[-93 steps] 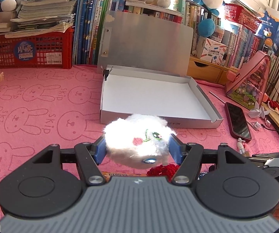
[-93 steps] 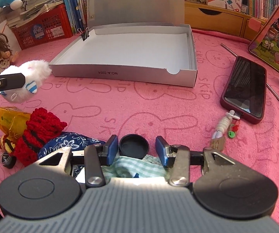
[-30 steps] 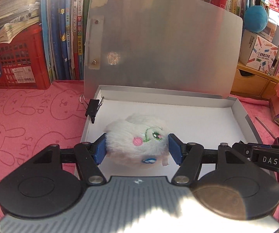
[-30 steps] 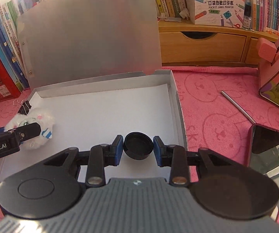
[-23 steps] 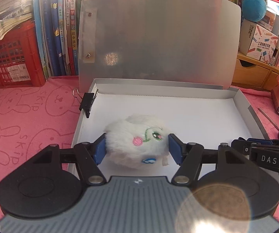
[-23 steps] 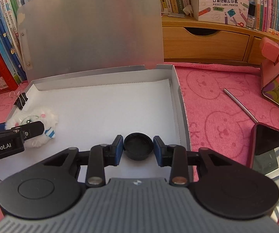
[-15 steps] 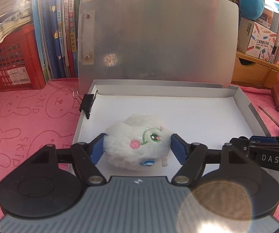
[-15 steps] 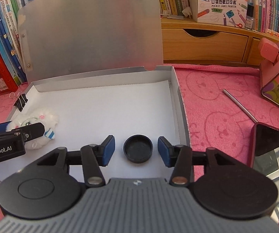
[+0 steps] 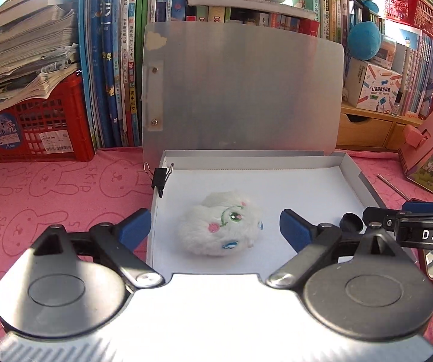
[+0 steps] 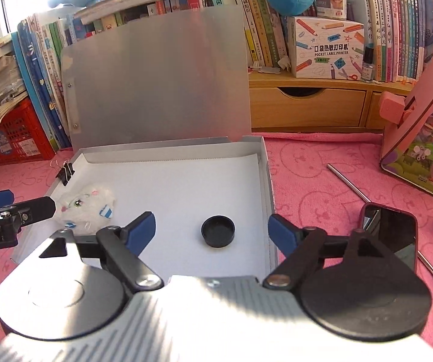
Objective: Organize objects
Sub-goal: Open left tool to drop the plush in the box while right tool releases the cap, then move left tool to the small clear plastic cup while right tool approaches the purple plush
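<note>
Left tool [image 9: 214, 226] now spread wide; white plush toy [image 9: 221, 229] released, lying in the box [image 10: 266, 163]. Right tool [image 10: 211, 229] likewise wide, black cap [image 10: 218, 231] dropped on the box floor.

Bright sunlight falls on the surface [image 9: 50, 187] with its pink rabbit-print cloth, before crowded bookshelves [image 10: 397, 24] and a red crate [image 9: 35, 129].

Left gripper [image 9: 215, 230] held low over the box [image 9: 366, 184] at its left side, jaws spread wide and gripping nothing, right gripper [image 10: 211, 229] held over the box's right side, jaws likewise spread wide, nothing gripped
</note>
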### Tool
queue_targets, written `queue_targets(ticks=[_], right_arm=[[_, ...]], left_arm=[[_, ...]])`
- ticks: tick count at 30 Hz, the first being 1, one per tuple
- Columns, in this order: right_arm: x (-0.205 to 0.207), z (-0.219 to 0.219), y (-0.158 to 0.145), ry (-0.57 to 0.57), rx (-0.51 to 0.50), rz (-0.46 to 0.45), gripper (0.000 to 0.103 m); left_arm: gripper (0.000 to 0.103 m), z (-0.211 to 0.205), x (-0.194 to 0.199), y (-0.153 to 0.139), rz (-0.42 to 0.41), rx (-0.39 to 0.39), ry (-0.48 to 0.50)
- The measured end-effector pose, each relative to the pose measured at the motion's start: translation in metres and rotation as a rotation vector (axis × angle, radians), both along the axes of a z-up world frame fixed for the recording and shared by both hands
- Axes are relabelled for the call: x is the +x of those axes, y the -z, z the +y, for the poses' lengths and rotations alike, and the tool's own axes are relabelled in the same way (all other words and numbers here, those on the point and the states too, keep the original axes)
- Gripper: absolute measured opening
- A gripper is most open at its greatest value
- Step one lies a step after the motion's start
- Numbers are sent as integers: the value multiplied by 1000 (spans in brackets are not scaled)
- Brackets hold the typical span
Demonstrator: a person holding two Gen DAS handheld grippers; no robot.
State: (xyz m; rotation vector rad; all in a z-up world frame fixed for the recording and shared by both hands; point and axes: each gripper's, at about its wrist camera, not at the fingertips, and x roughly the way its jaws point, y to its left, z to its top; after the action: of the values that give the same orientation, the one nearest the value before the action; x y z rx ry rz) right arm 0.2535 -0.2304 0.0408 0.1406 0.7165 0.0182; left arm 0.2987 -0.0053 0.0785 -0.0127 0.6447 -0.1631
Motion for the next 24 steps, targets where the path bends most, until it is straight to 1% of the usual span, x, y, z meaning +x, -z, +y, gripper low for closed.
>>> queue_targets(ticks=[2, 6, 12, 20, 24], right_arm=[[-11, 0, -7, -17, 22, -21, 97], [-35, 0, -16, -33, 64, -44, 100], [-73, 1, -20, -61, 105, -85, 103], [-115, 2, -20, -76, 154, -111, 103], [-135, 1, -21, -80, 161, -134, 103]], left_arm=[[95, 5, -14, -6, -14, -12, 8], [95, 15, -43, -14, -28, -40, 15], [96, 27, -87, -15, -40, -61, 18], [96, 26, -141, -13, -67, -75, 58], [96, 24, -170, -13, -107, -69, 70]])
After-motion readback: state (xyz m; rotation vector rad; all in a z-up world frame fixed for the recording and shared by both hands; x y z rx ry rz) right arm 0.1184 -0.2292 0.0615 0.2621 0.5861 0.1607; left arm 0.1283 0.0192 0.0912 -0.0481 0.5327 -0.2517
